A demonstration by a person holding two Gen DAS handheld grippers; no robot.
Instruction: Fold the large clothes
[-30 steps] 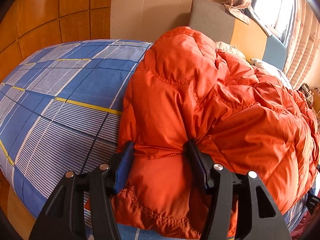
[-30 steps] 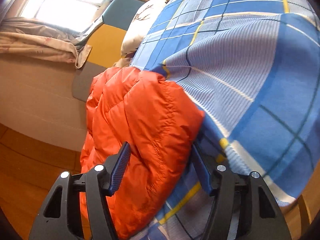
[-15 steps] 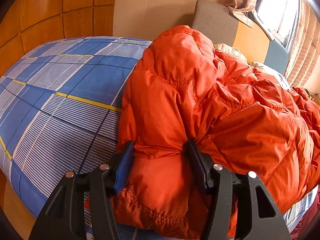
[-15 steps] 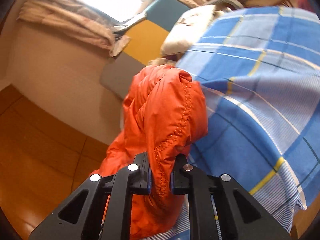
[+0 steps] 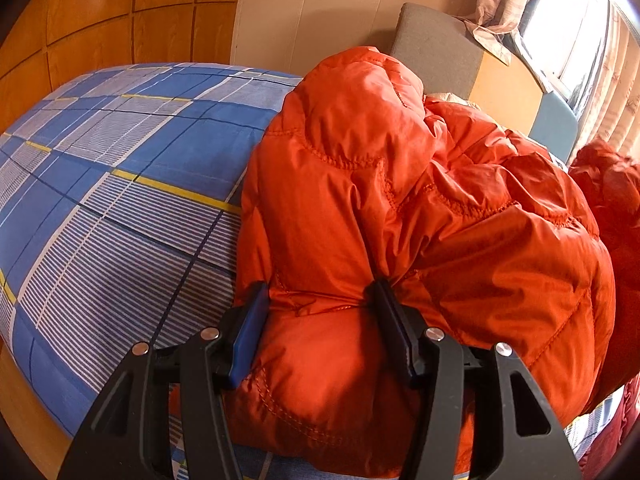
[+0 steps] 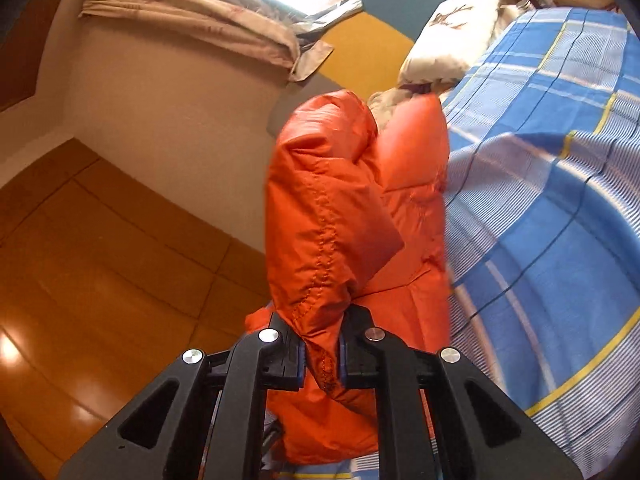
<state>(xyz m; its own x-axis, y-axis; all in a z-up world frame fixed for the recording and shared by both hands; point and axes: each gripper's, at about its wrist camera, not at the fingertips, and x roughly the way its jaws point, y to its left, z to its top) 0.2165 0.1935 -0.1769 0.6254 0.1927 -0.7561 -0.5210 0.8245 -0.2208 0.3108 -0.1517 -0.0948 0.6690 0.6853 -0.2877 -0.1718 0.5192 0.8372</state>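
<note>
A big orange puffer jacket (image 5: 400, 208) lies bunched on the bed's blue plaid sheet (image 5: 120, 184). My left gripper (image 5: 320, 300) stands wide open with a thick roll of the jacket's near edge between its fingers; I cannot tell whether it presses the fabric. My right gripper (image 6: 322, 344) is shut on a stitched fold of the same jacket (image 6: 328, 208) and holds it lifted above the sheet (image 6: 560, 184).
A grey, yellow and teal headboard (image 5: 440, 52) stands behind the jacket, with a white pillow (image 6: 448, 48) against it. Curtains and a bright window (image 5: 560, 32) are at the far right. The wooden floor (image 6: 100, 260) runs along the bed's side.
My right gripper closed on the jacket's fold and lifted it off the sheet. My left gripper stays open around the jacket's edge, barely moved.
</note>
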